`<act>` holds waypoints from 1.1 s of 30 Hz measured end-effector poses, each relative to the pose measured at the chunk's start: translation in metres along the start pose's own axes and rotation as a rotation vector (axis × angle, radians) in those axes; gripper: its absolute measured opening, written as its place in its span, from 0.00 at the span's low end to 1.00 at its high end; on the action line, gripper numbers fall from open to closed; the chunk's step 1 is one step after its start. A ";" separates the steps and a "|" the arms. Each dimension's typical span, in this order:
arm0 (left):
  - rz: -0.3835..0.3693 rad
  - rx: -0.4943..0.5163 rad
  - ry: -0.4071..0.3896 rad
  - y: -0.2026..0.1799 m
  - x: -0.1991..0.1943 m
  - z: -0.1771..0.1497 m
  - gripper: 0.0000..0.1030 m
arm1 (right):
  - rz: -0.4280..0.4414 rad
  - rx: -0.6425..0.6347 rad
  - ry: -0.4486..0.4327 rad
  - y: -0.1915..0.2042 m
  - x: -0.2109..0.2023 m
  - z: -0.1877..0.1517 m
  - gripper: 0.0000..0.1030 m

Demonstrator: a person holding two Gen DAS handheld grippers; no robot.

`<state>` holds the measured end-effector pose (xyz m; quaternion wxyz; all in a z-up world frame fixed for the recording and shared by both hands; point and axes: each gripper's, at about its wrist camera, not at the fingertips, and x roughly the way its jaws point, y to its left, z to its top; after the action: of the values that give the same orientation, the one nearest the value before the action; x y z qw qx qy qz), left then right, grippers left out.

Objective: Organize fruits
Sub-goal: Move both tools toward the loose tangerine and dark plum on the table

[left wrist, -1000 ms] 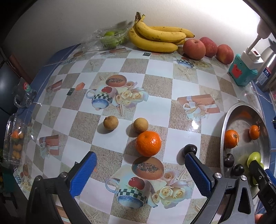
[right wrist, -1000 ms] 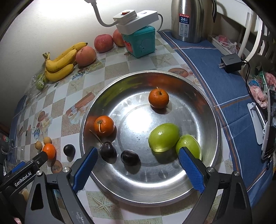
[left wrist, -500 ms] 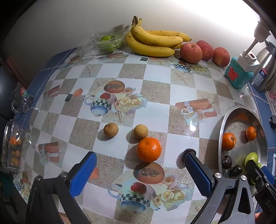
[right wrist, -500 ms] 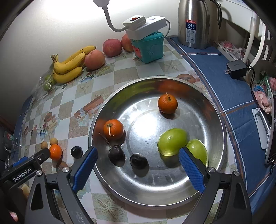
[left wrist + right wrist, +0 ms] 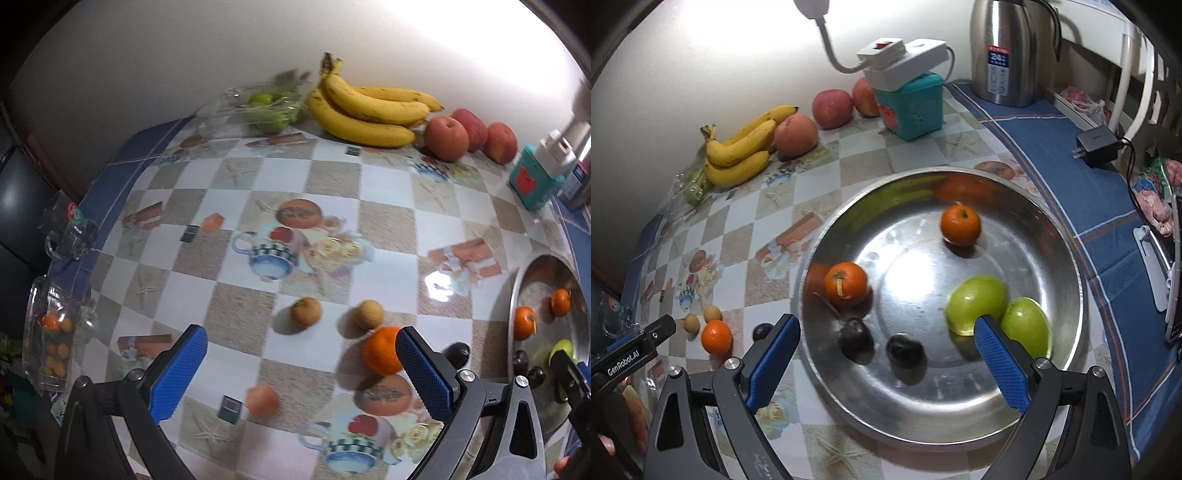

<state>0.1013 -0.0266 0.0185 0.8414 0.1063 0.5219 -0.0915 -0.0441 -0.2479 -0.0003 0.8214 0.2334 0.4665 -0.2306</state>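
Partly hidden: orange (image 5: pixel 380 350) behind spread, empty left hand-held gripper (image 5: pixel 301 369); bowl (image 5: pixel 517 295) cut off; right hand-held gripper (image 5: pixel 886 363) spread.

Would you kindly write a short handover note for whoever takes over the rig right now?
Left tongs: open, empty, over the table near the loose fruit.
Right tongs: open, empty, over the steel bowl.
Done: two oranges, two green fruits and two dark plums lie in the bowl.
Left: one orange, two small brown fruits and one dark plum on the table.
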 end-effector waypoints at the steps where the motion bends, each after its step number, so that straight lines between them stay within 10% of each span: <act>1: -0.003 -0.018 0.002 0.007 0.000 0.002 1.00 | 0.005 -0.004 0.001 0.003 0.000 0.000 0.92; 33: -0.011 -0.182 -0.026 0.064 -0.001 0.010 1.00 | 0.215 -0.169 0.088 0.110 0.021 -0.018 0.92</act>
<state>0.1261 0.0325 0.0292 0.8538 0.0254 0.5175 -0.0496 0.0195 -0.1542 -0.0081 0.8370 0.2221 0.4919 -0.0906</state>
